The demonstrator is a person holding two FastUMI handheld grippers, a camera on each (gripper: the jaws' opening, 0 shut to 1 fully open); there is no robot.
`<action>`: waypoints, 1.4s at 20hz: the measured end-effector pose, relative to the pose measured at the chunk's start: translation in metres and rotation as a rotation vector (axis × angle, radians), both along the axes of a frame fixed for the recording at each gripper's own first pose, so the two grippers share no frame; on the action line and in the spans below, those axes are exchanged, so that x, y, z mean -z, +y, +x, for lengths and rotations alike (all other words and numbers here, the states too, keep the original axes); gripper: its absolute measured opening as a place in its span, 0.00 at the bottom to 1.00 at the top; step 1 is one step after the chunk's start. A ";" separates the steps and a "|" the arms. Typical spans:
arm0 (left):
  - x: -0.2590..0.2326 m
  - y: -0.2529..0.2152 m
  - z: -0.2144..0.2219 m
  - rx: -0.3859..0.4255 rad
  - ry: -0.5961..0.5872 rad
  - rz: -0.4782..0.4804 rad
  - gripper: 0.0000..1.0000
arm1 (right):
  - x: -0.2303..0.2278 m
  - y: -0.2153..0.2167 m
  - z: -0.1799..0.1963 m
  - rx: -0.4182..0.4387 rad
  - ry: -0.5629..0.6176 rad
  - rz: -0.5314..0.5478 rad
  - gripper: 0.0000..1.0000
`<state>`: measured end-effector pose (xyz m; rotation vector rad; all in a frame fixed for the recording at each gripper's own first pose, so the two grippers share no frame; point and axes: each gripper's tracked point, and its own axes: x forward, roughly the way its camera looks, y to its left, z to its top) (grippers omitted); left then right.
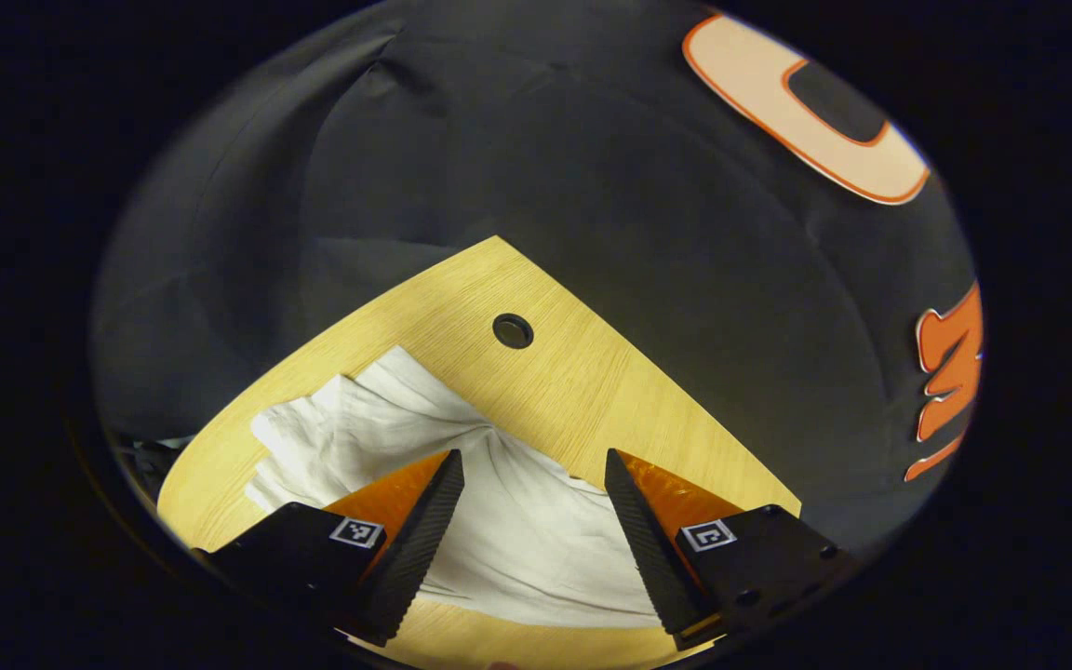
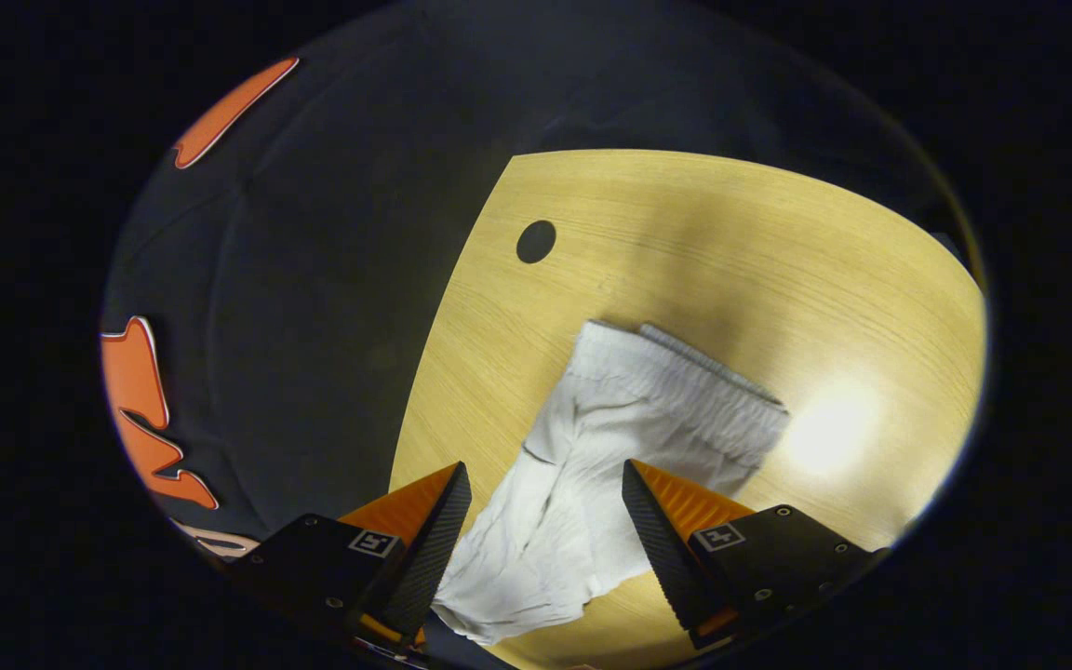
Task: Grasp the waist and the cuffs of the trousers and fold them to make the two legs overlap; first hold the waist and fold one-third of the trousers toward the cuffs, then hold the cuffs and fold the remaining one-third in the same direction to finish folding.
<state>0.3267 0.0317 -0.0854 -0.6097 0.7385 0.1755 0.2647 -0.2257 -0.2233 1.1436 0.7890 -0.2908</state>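
White trousers [image 1: 517, 530] lie on a light wooden table [image 1: 582, 391]. In the left gripper view, crumpled cloth with stacked edges at the left [image 1: 313, 437] spreads below my left gripper [image 1: 533, 458], which is open above it with nothing between its fingers. In the right gripper view the trousers [image 2: 610, 447] stretch away from me, with the gathered elastic waist [image 2: 685, 372] at the far end. My right gripper [image 2: 545, 470] is open and hovers over the near part of the cloth, one finger on either side of it, not pressing on it.
A round cable hole [image 1: 513, 330] is cut in the table beyond the trousers, seen also as the hole [image 2: 536, 241] near the table's left edge [image 2: 443, 335]. Black cloth wall rises behind the table. A bright light patch [image 2: 834, 428] lies right of the waist.
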 end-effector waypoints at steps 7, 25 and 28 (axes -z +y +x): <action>-0.069 -0.016 -0.067 0.069 -0.149 0.196 1.00 | 0.049 -0.042 -0.056 0.103 0.050 0.018 0.98; -0.107 -0.030 -0.157 0.040 -0.223 0.398 1.00 | 0.095 -0.050 -0.018 0.143 0.051 0.171 0.29; -0.107 -0.030 -0.155 0.031 -0.206 0.398 1.00 | 0.094 -0.052 -0.018 0.127 0.030 0.086 0.11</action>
